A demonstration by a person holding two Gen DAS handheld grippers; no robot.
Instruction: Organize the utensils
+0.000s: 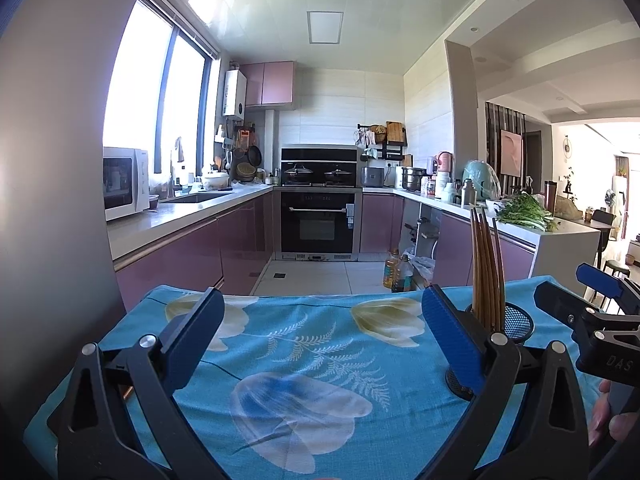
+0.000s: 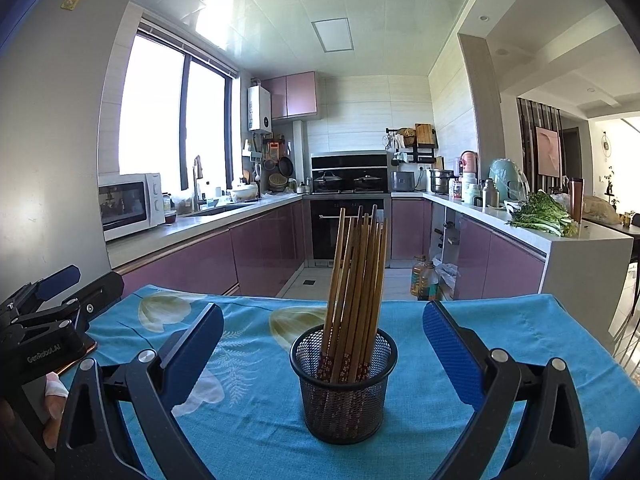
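Left gripper (image 1: 320,332) spread wide, nothing between the blue pads (image 1: 454,344), just hanging low over the blue flowered tablecloth (image 1: 304,364). Right gripper (image 2: 323,340) same deal, fingers far apart and gripping nothing, lined up with the black mesh cup (image 2: 344,392) sitting between them but not touching it. Bundle of brown chopsticks (image 2: 356,280) standing in the cup, leaning a bit and fanned at the top, patterned ends down inside the mesh.

From the left wrist view, only part of the cup (image 1: 516,322) showing, mostly hidden behind the right-hand pad, with the chopsticks (image 1: 486,268) poking up above it. Also the other gripper (image 1: 600,304) cut off at the right edge, so hard to judge much from there. A bit of the hand (image 1: 608,420) holding it peeks in at the lower right, fingers curled. In the right wrist view, the left gripper (image 2: 56,296) sits at the left edge, partly cropped, pointing the same way, with fingertips of the hand (image 2: 54,396) visible below it. Small coppery thing by the left gripper, too hidden to identify.

Beyond the table: kitchen with pink cabinets (image 2: 192,264), microwave (image 2: 130,204) on the left counter, black oven (image 1: 318,220) at the back, pile of leafy greens (image 2: 544,218) on the right counter, oil bottles (image 2: 426,276) on the floor. Window blown out white, nothing readable outside
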